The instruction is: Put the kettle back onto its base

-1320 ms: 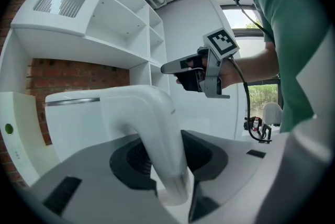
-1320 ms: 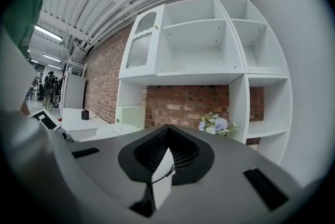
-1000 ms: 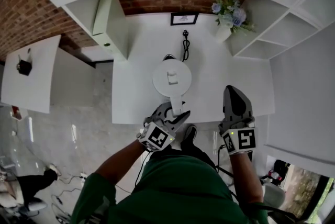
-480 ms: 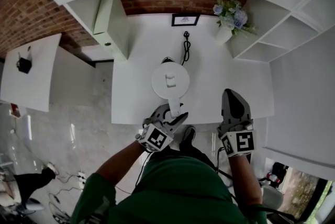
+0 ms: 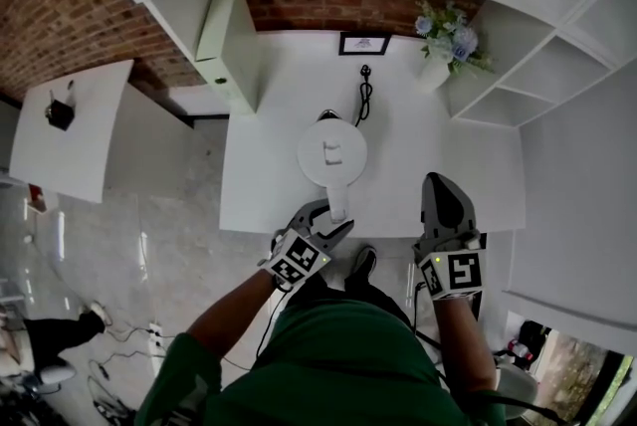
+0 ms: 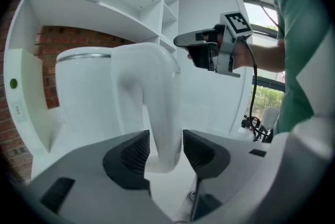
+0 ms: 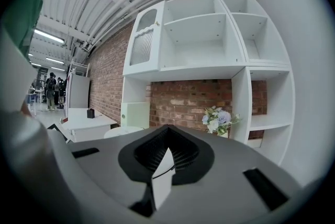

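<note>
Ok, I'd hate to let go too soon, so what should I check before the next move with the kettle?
1. Left gripper on the kettle: ok, the handle sits between both pads.
2. Kettle upright: ok, the head view looks straight down on its lid.
3. Kettle seated on its base: cannot tell, only a dark sliver shows past the kettle.
4. Cord out from under the kettle: ok, it lies on the table beyond it.
5. Right gripper out of the way: ok, shut, empty, off to the right.
</note>
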`<state>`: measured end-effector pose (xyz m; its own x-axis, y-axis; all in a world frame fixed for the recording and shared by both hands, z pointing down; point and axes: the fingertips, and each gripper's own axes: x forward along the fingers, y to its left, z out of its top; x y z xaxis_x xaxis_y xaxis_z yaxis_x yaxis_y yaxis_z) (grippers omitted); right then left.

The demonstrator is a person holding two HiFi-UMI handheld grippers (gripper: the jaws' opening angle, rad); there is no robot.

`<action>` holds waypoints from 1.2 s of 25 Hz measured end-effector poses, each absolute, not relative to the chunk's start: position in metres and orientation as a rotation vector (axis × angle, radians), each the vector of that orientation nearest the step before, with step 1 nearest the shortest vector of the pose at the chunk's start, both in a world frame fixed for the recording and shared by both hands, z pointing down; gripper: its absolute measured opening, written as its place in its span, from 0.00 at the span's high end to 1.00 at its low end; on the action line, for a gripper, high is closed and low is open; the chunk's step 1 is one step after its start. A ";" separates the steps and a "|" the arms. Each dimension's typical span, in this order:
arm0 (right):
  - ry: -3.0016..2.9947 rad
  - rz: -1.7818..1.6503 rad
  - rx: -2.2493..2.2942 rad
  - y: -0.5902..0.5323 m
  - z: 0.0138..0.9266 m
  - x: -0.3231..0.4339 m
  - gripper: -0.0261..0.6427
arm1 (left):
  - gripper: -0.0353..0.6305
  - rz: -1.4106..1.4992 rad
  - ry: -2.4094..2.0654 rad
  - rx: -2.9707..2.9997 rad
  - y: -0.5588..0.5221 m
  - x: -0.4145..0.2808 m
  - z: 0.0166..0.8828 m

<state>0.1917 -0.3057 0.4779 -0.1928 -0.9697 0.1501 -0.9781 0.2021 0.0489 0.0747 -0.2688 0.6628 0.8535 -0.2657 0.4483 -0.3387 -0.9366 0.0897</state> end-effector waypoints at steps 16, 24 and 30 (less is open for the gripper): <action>-2.423 0.066 1.828 -0.317 0.456 0.183 0.94 | 0.62 0.552 -0.903 2.996 -0.292 -0.020 0.537; -2.504 -0.027 1.817 -0.328 0.411 0.174 0.94 | 0.72 0.316 -1.453 2.776 -0.364 -0.060 0.441; -2.532 -0.116 1.850 -0.333 0.372 0.181 0.94 | 0.75 0.135 -1.503 2.750 -0.379 -0.050 0.396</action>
<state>0.1815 -0.3329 0.3723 -0.3049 -0.9515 -0.0408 -0.9513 0.3022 0.0614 -0.0500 -0.3787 0.3958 0.5372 -0.8399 0.0777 -0.8403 -0.5409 -0.0370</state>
